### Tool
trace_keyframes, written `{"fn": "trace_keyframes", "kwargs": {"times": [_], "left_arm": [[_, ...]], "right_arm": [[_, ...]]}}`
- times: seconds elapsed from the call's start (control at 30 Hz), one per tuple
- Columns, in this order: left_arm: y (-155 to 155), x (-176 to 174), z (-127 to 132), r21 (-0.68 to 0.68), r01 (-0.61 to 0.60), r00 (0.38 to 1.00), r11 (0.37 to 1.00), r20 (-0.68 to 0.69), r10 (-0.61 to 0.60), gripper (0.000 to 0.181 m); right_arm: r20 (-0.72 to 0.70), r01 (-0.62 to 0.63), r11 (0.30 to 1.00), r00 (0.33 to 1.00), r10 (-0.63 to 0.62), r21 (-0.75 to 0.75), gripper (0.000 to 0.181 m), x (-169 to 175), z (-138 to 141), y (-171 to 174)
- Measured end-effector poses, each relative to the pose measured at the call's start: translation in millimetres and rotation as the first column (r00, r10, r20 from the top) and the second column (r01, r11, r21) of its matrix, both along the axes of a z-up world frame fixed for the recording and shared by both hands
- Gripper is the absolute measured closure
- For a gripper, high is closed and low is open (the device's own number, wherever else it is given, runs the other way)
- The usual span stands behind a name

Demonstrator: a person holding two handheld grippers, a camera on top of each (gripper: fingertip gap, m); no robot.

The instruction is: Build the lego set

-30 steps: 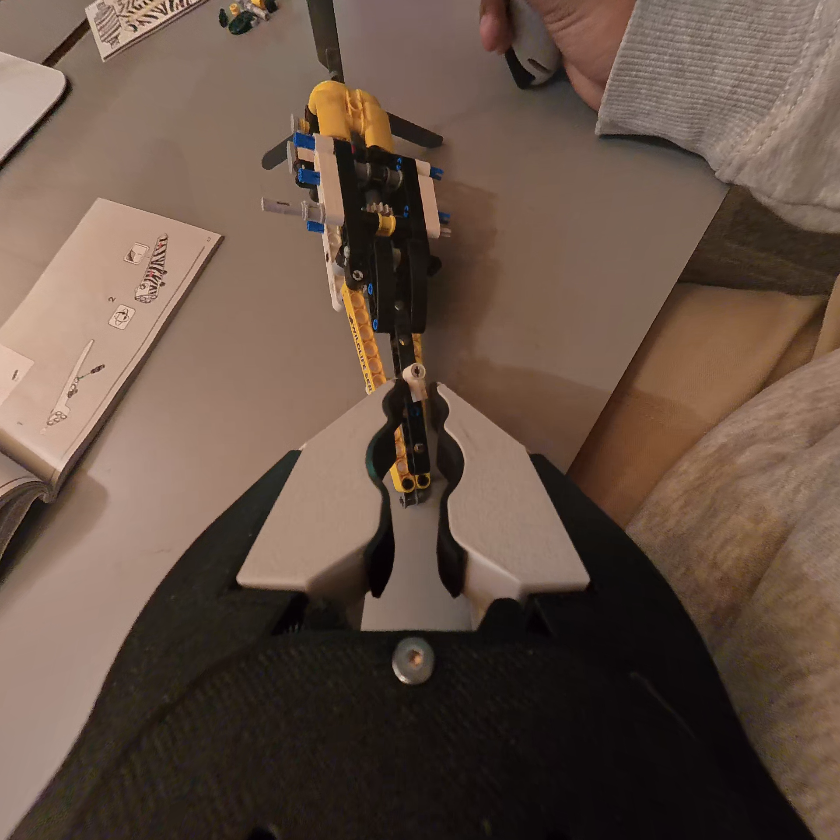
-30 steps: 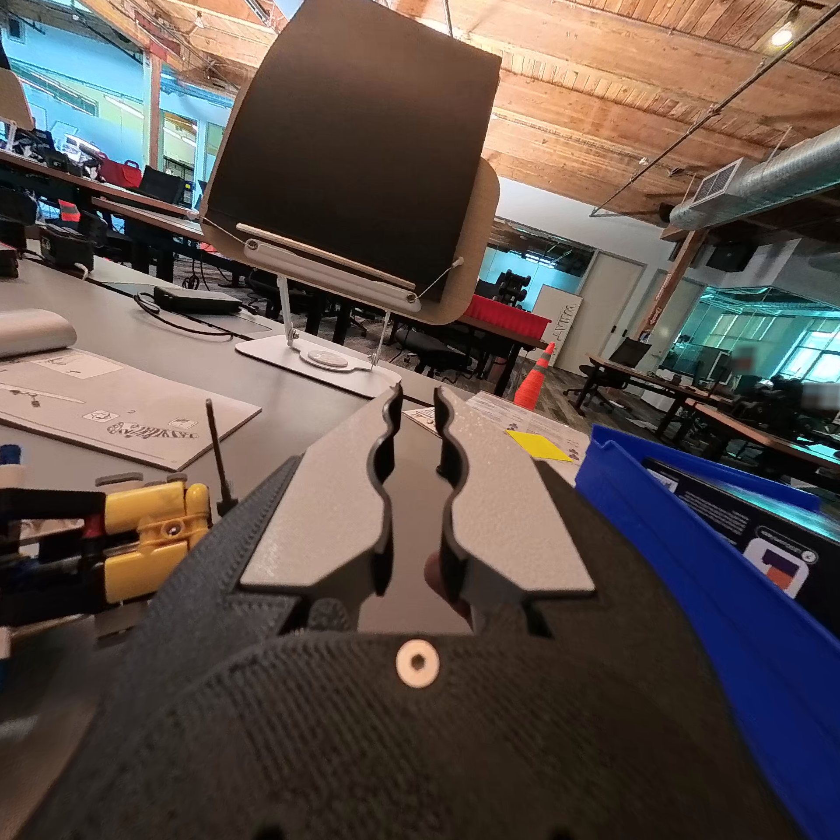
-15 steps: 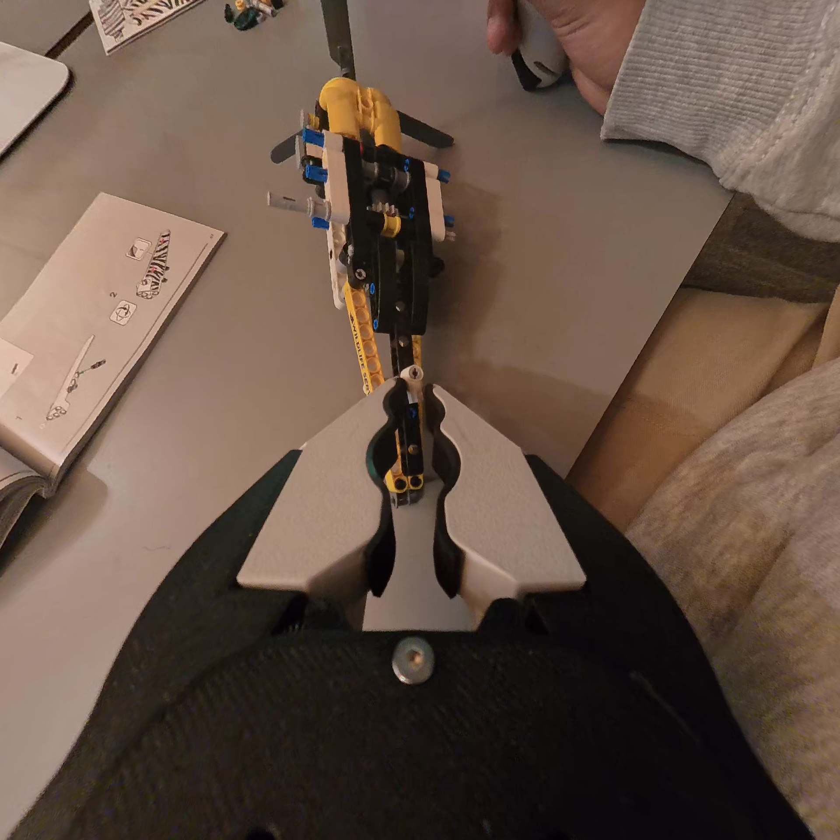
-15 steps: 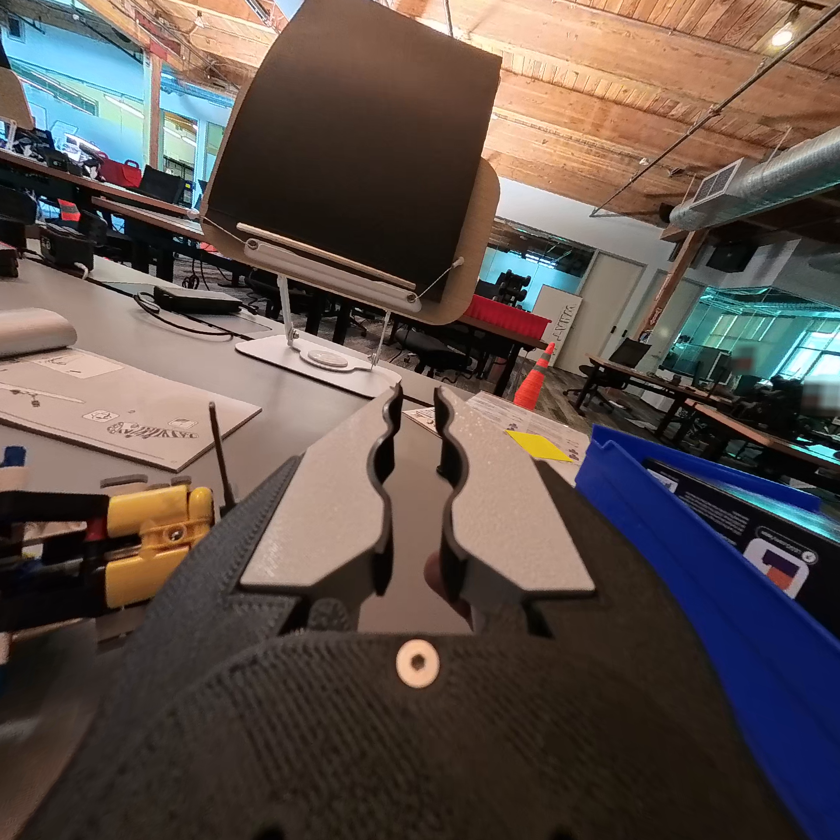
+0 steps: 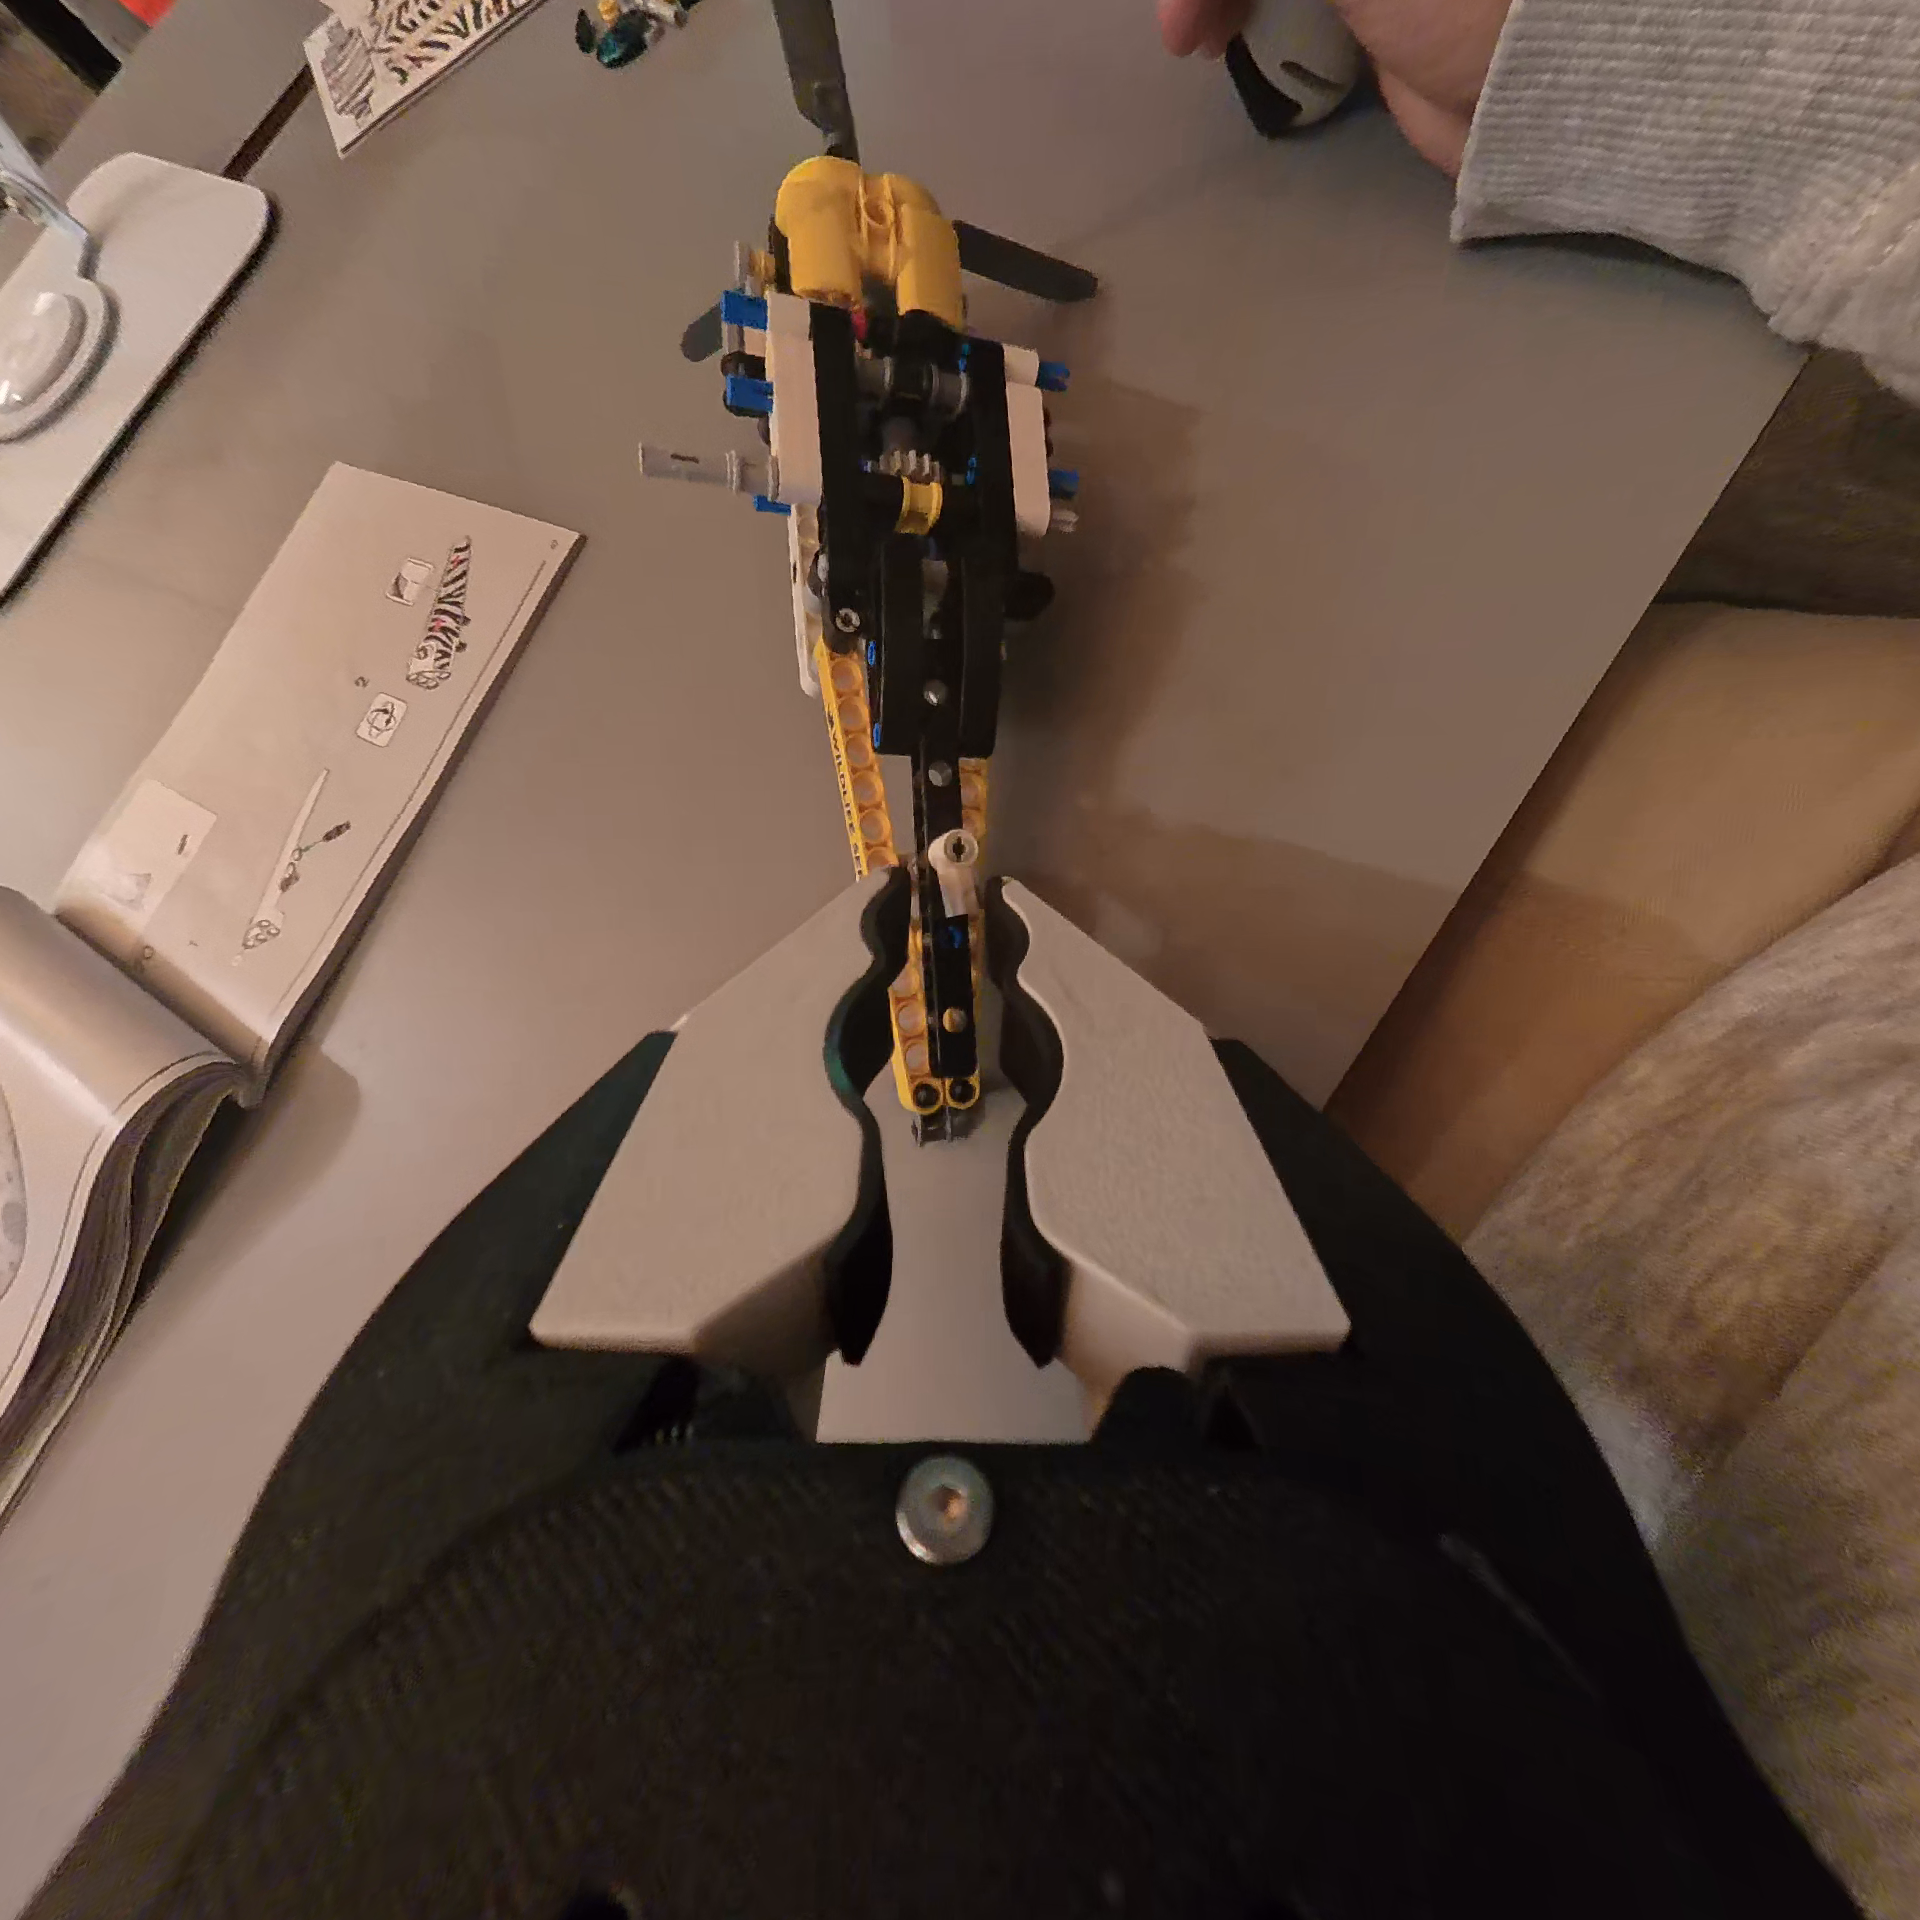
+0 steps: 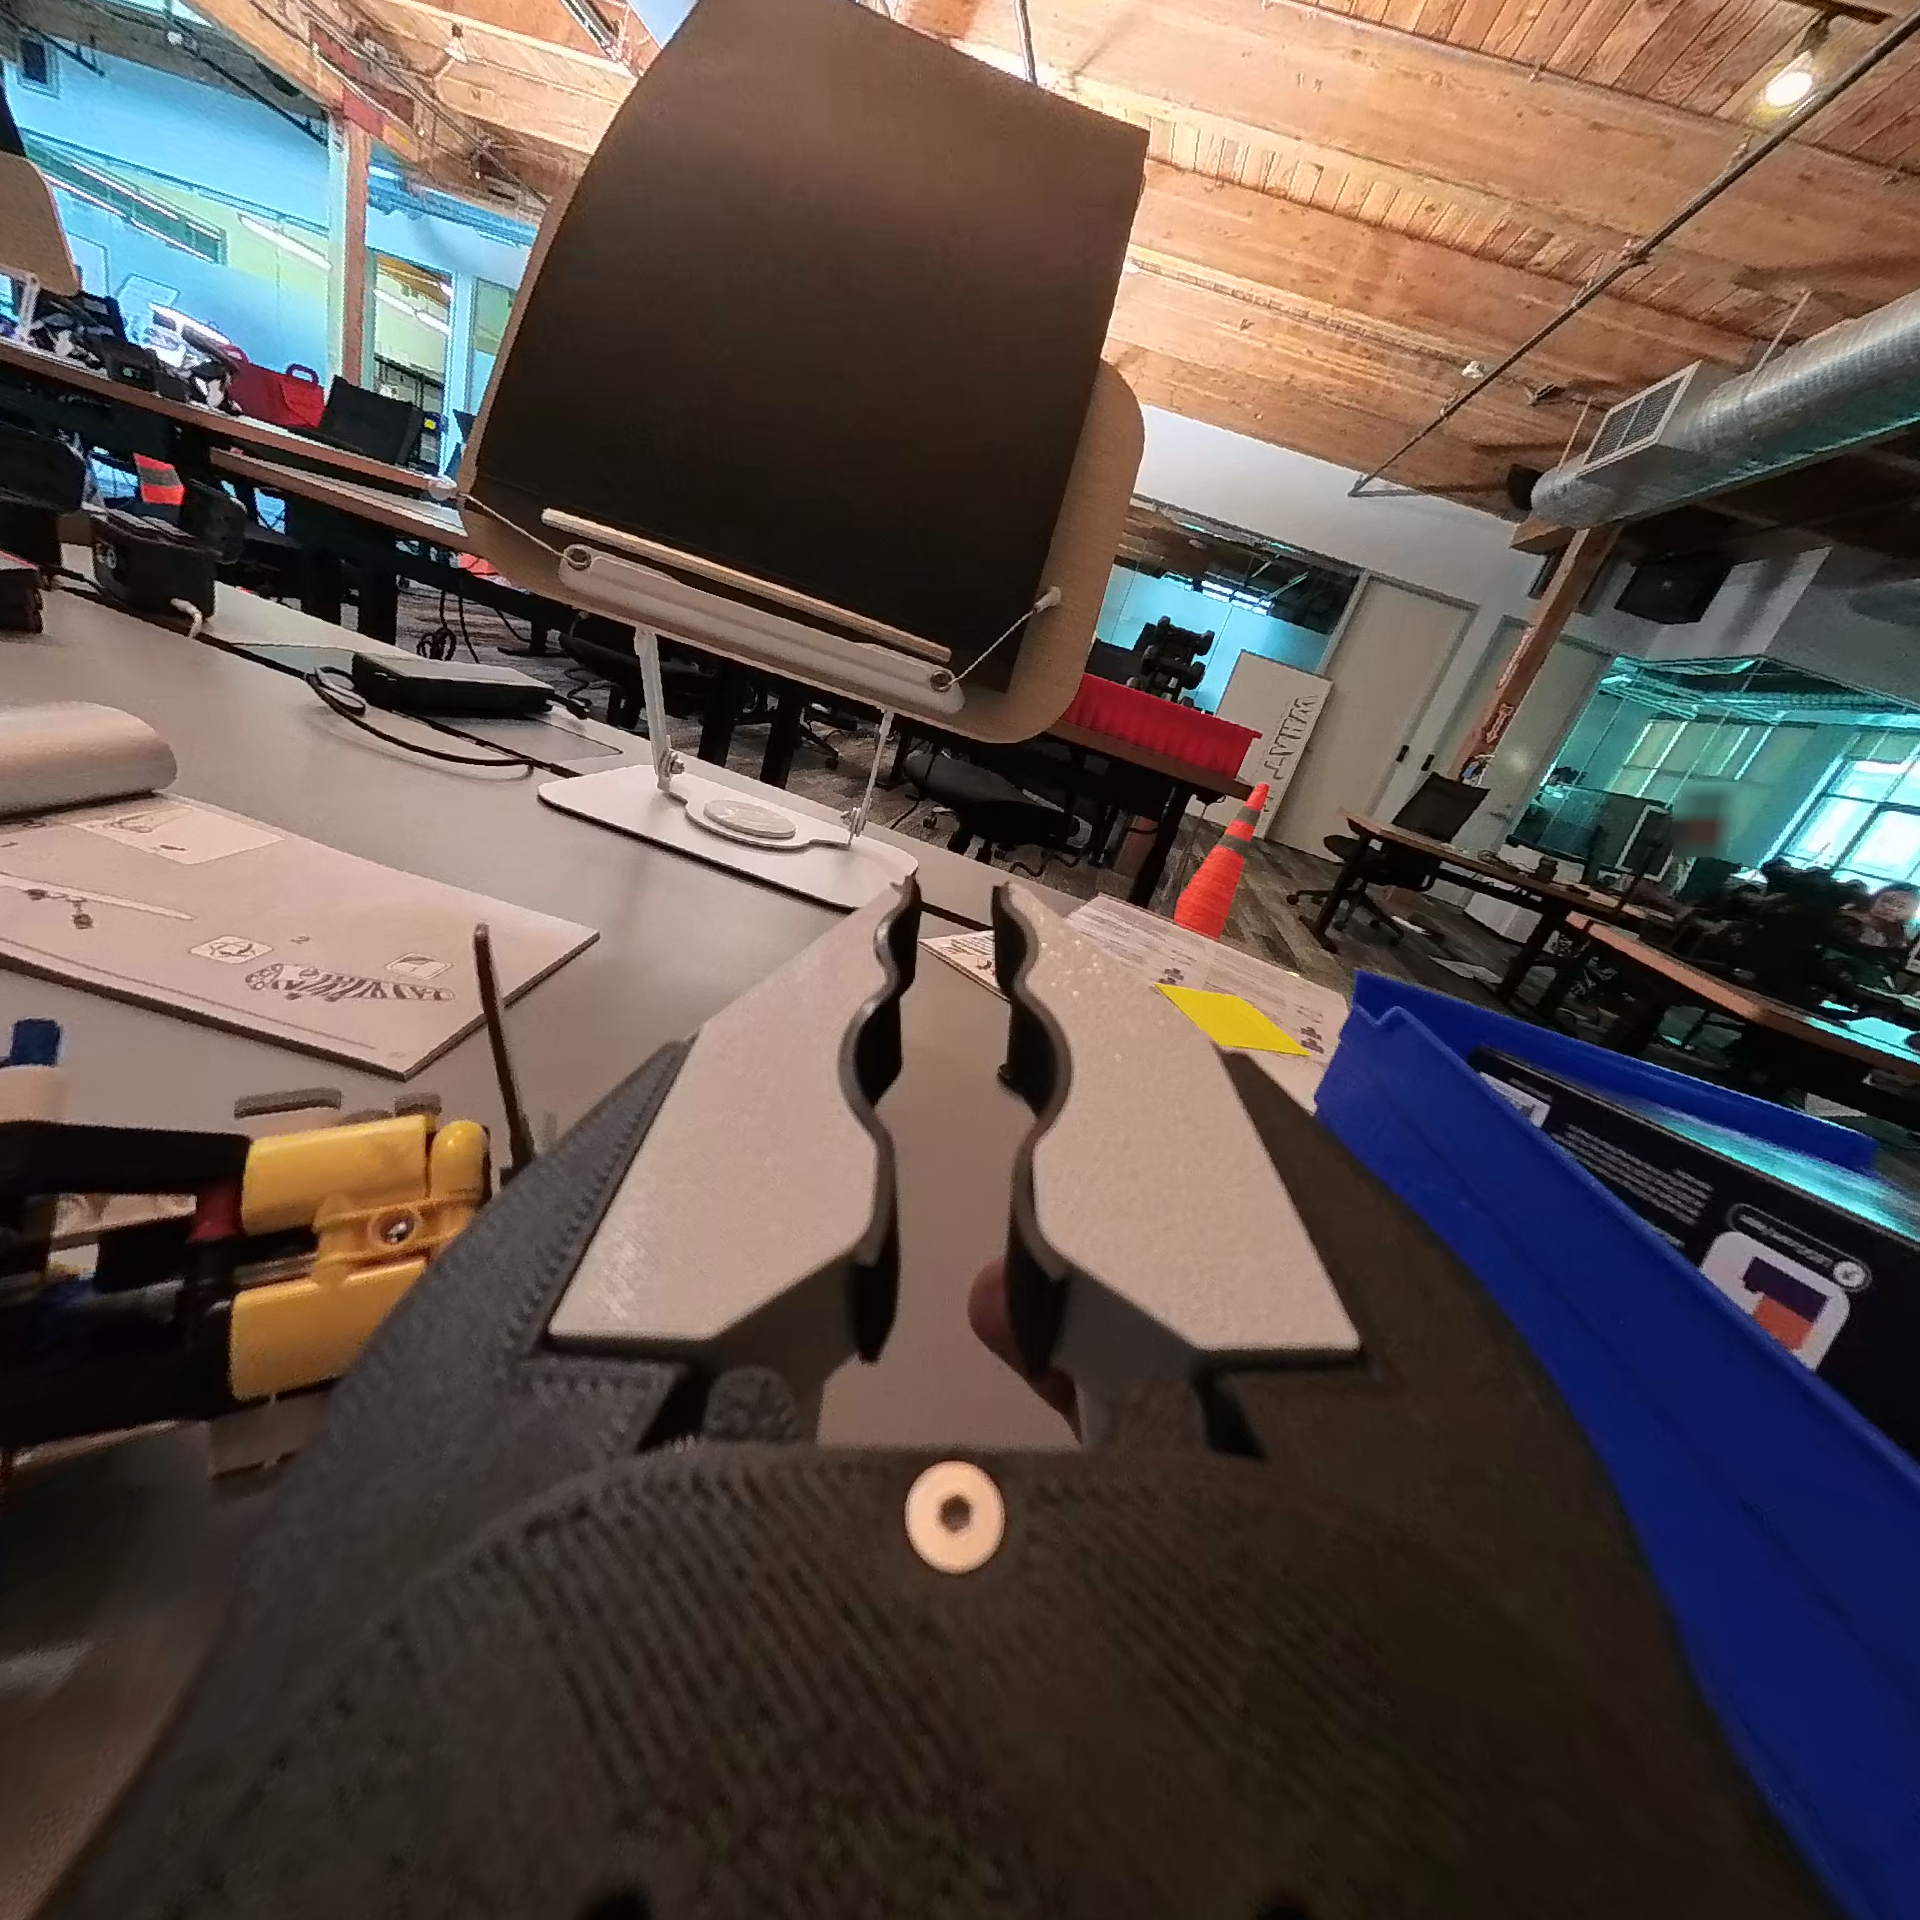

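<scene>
A yellow, black and white lego helicopter model [image 5: 914,499] lies on the grey table [image 5: 1299,520], nose pointing away. My left gripper [image 5: 945,899] is shut on its thin yellow-and-black tail boom [image 5: 940,997], which runs back between the fingers. The model's yellow nose [image 6: 343,1236] also shows at the left of the right wrist view. My right gripper [image 6: 956,904] sits low over the table to the right of the nose. Its jaws stand a narrow gap apart with nothing between them.
An open instruction booklet [image 5: 312,748] lies left of the model. A sticker sheet [image 5: 416,42] and small loose pieces [image 5: 634,21] are at the far left. A black board on a metal stand [image 6: 810,416] stands ahead. A blue bin [image 6: 1621,1247] is right. The table edge [image 5: 1558,727] is close. Tip to tip, the grippers are about 25 cm apart.
My left gripper and the model it holds have shifted slightly, so more of the far table shows. The right gripper has hardly moved.
</scene>
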State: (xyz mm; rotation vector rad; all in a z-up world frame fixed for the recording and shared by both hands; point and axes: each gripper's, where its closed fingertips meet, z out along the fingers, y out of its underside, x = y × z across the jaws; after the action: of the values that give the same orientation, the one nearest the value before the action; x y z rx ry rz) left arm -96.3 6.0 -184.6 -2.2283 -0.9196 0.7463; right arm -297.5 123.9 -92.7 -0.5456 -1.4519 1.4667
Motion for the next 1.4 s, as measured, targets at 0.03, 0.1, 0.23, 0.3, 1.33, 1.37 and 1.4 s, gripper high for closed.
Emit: {"fn": "trace_keyframes", "kwargs": {"times": [0.03,0.1,0.23,0.3,1.33,1.37,1.4], "left_arm": [[-0.3,0.4,-0.1,-0.002,0.000,1.000,1.000,0.004,0.000,0.170],[-1.1,0.8,-0.1,-0.005,-0.001,1.000,1.000,0.010,0.001,0.167],[-2.0,1.8,1.5,0.002,0.007,1.000,1.000,0.015,-0.007,0.162],[-0.2,3.4,1.4,0.029,0.015,0.999,0.999,0.033,-0.016,0.161],[-0.3,3.4,-5.9,0.058,0.005,0.997,0.998,0.075,-0.010,0.176],[-0.2,3.5,-5.9,0.059,0.005,0.997,0.998,0.078,-0.009,0.176],[-0.1,3.6,-6.0,0.059,0.005,0.997,0.998,0.079,-0.010,0.176]], "right_arm": [[0.000,0.000,1.000,1.000,0.000,0.000,0.170,-0.1,0.0,0.0],[0.000,0.000,1.000,1.000,0.000,0.001,0.170,-0.1,0.0,-0.1],[-0.001,0.000,1.000,1.000,0.000,0.002,0.170,0.1,-0.1,-0.2],[-0.001,0.000,1.000,1.000,0.000,0.004,0.170,0.1,-0.2,-0.4],[-0.003,-0.001,1.000,1.000,0.001,0.009,0.170,-0.1,-0.1,-0.3],[-0.003,-0.001,1.000,1.000,0.001,0.009,0.170,-0.1,-0.1,-0.3],[-0.003,-0.001,1.000,1.000,0.001,0.009,0.170,-0.1,-0.1,-0.2]]}}
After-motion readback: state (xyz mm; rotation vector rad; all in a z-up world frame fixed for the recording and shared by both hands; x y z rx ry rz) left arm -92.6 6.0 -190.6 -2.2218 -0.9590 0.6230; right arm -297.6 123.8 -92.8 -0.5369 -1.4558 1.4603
